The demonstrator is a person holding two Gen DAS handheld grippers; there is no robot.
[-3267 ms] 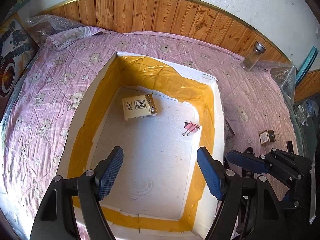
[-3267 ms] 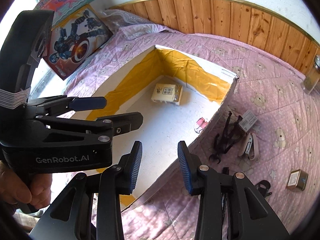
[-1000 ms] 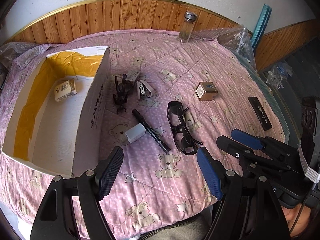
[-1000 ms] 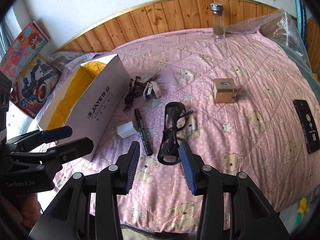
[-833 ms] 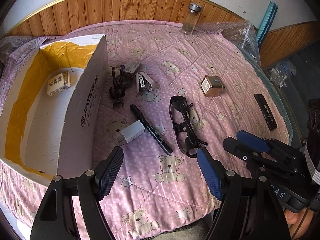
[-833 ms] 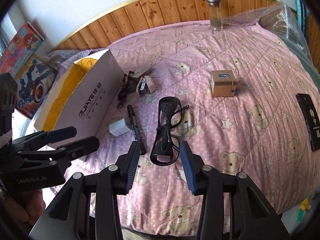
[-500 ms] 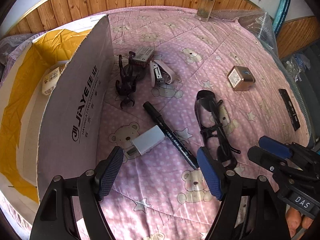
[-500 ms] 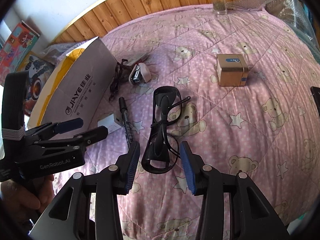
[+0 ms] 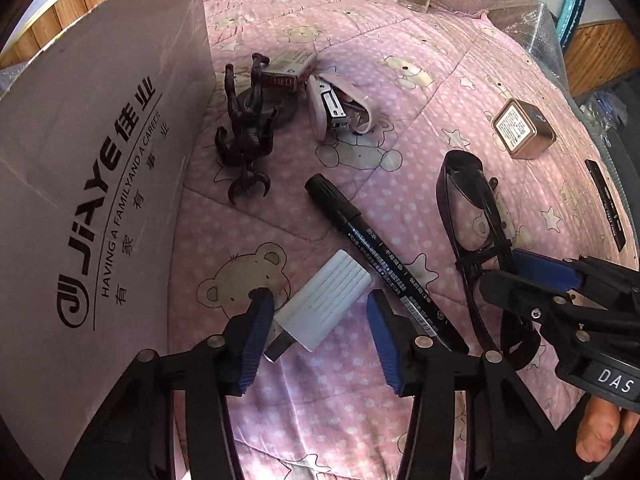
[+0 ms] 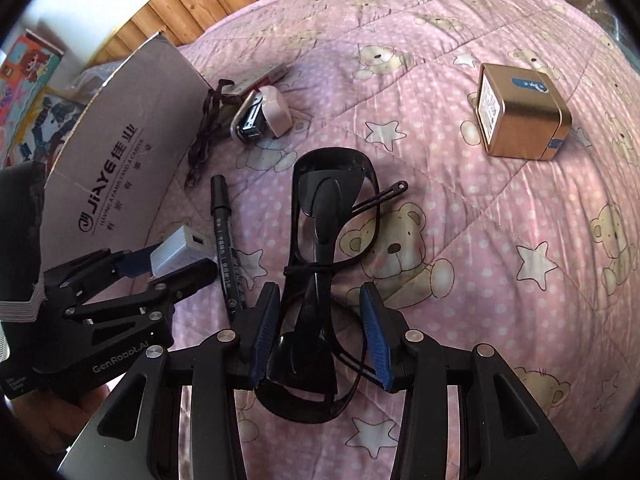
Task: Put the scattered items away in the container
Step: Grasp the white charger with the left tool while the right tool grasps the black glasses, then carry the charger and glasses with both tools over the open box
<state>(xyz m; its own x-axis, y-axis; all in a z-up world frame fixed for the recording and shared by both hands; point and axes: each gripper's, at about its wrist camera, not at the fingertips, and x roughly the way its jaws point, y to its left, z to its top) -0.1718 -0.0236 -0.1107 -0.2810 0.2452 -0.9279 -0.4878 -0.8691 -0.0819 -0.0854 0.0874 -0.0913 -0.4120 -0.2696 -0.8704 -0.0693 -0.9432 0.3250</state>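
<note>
Left wrist view: the left gripper (image 9: 320, 334) is straddling the white USB charger (image 9: 324, 306) beside the cardboard box (image 9: 92, 184), jaws spread, not yet pinching.

Right wrist view: the right gripper (image 10: 322, 334) is bracketing the black glasses (image 10: 320, 264), fingers apart. Both are lining up grasps; closing squarely likely comes next.

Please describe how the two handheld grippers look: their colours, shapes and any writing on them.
Both are black plastic frames with silver screws and two fingers faced with blue ribbed pads. The left gripper reads "GenRobot.AI" on its side and has a white band. The right gripper shows "DAS". No cables or sleeves are visible.
</note>
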